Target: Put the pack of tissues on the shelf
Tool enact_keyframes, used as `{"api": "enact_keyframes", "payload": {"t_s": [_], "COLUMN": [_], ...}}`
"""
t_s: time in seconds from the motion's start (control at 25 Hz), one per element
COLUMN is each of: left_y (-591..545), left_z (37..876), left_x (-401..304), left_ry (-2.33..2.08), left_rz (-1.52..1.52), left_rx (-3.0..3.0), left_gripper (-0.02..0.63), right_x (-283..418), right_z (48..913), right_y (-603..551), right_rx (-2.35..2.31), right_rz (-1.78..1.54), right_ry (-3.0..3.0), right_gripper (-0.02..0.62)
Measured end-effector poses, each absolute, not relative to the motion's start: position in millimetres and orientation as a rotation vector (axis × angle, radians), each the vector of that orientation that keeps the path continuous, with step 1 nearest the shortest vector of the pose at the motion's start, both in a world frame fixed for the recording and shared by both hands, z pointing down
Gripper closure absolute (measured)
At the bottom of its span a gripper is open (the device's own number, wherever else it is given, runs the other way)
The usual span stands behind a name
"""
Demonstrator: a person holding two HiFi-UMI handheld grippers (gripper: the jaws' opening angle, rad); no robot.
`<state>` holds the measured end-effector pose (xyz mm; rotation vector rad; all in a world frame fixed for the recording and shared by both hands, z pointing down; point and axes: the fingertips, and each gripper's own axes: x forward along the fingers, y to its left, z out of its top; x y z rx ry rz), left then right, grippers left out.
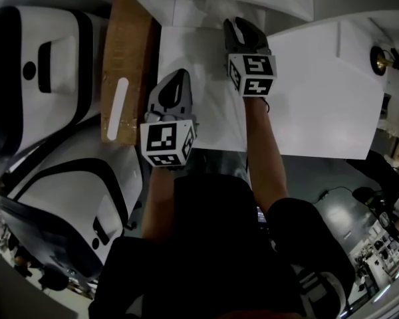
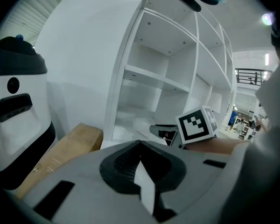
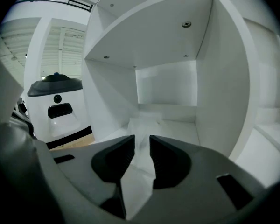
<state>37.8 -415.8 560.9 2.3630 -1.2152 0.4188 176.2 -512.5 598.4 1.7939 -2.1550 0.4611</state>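
The pack of tissues (image 3: 145, 121) is a pale, crinkly pack lying on the floor of a white shelf (image 3: 220, 83) compartment. My right gripper (image 3: 141, 140) reaches into that compartment and is open. The pack's near end shows in the gap between the jaws, and the pads do not press on it. In the left gripper view the pack (image 2: 141, 124) lies just ahead of the right gripper (image 2: 164, 133). My left gripper (image 2: 140, 144) is shut and empty, held back outside the shelf (image 2: 155, 80). The head view shows the left gripper (image 1: 180, 76) nearer to me than the right gripper (image 1: 237, 24).
A brown cardboard box (image 1: 126, 65) lies left of the shelf (image 1: 319, 92), also seen as the box (image 2: 60, 150) in the left gripper view. White-and-black machines (image 1: 33, 65) stand further left. Other shelf compartments rise above.
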Motion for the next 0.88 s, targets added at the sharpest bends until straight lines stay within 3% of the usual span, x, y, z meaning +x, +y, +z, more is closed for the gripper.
{"api": "enact_keyframes", "payload": {"t_s": [0.12, 0.88], "left_y": [-411.2, -378.2], "left_z": [554.8, 449.4], "left_x": [42.3, 78.7], "left_ry": [-1.195, -1.234], "left_rz": [0.412, 0.183], "left_rx": [2.391, 2.499], "left_gripper": [0.595, 0.595], "right_x": [174.9, 190.4], "right_z": [587.7, 460.7], "right_y": [-503.6, -421.7], "right_rx": [1.802, 1.885], "right_rz": [0.454, 0.346], "right_ry": [-2.17, -2.304], "right_gripper": [0.472, 0.517]}}
